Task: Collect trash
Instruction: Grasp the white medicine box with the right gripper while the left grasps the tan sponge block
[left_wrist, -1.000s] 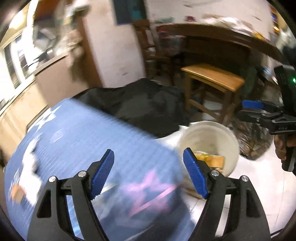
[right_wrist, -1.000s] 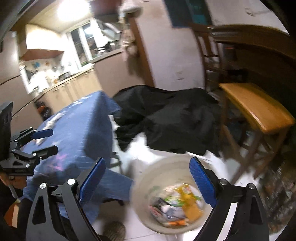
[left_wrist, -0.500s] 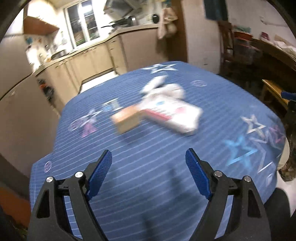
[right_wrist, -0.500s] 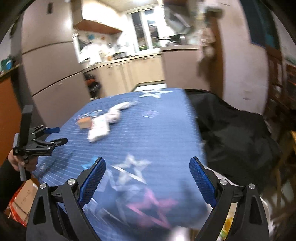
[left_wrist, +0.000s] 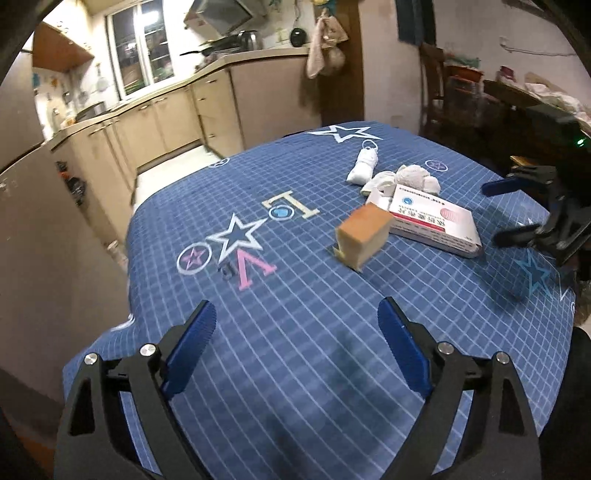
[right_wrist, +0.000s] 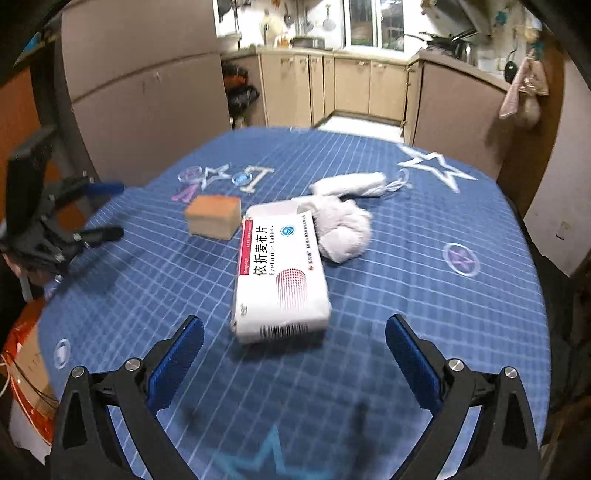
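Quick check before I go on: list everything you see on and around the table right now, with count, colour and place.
medicine box: 1, white with red stripe and dot pattern, mid-table, lying flat, directly ahead of the right gripper
small cardboard box: 1, tan, beside the medicine box's far left corner
crumpled tissue wad: 1, white, against the medicine box's far right end
rolled face mask: 1, white with ear loops, beyond the tissue wad
tablecloth: 1, blue with white grid, stars and letters, covering the table
kitchen cabinets: a run, beige, behind the table
hanging cloth: 1, pinkish, on the wooden post
left gripper: 1, black with blue pads, open, empty
right gripper: 1, black with blue pads, open, empty
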